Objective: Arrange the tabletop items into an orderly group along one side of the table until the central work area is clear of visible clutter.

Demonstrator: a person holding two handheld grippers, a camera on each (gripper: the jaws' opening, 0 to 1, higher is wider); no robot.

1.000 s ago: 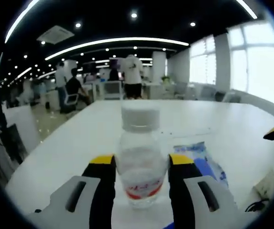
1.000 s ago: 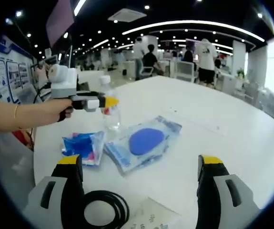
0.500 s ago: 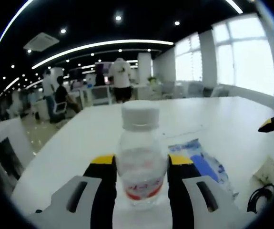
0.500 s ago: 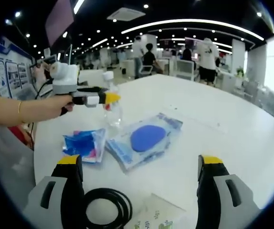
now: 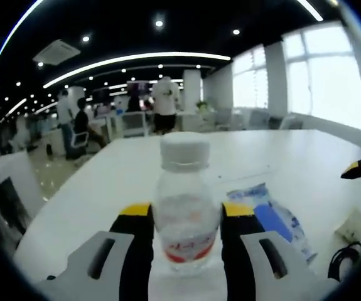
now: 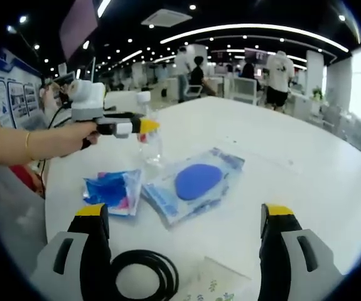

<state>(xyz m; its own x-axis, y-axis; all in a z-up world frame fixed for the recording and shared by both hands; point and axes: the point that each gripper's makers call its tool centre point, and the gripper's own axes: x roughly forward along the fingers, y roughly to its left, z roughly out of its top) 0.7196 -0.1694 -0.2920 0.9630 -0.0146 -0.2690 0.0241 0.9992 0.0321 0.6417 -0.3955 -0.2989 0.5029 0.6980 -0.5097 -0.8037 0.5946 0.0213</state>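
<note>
Bright strip lights and distant people fill a large open office behind the white counter (image 6: pixel 306 182), which carries a loose scatter of small things. Between the left claw's (image 5: pixel 185 216) yellow-tipped jaws stands a clear plastic bottle (image 5: pixel 185 213) with a white cap, upright, the jaws pressed against its sides just above the red label; in the right gripper view the same claw (image 6: pixel 144 126), held by a hand (image 6: pixel 73 139), reaches in with the bottle (image 6: pixel 149 139) ahead and to the left of the right claw. The bottle looks light and nearly empty, its thin wall likely to dent and slip under a hard squeeze, so the mid-body hold near the label seems sensible. Whether its base touches the counter is hidden by the jaws. The right claw (image 6: pixel 183 216) is spread wide with nothing between its jaws. Just ahead of it lies a clear packet with a blue oval pad (image 6: pixel 196 182), soft and flat, best pinched at an edge; beside that, to the left, a smaller crinkly blue and pink packet (image 6: pixel 112 191). Close in front of the left jaw sits a coil of black cable (image 6: pixel 144 276), floppy and partly cut off, and a printed paper sachet (image 6: pixel 215 285) whose markings are too blurred to read.
</note>
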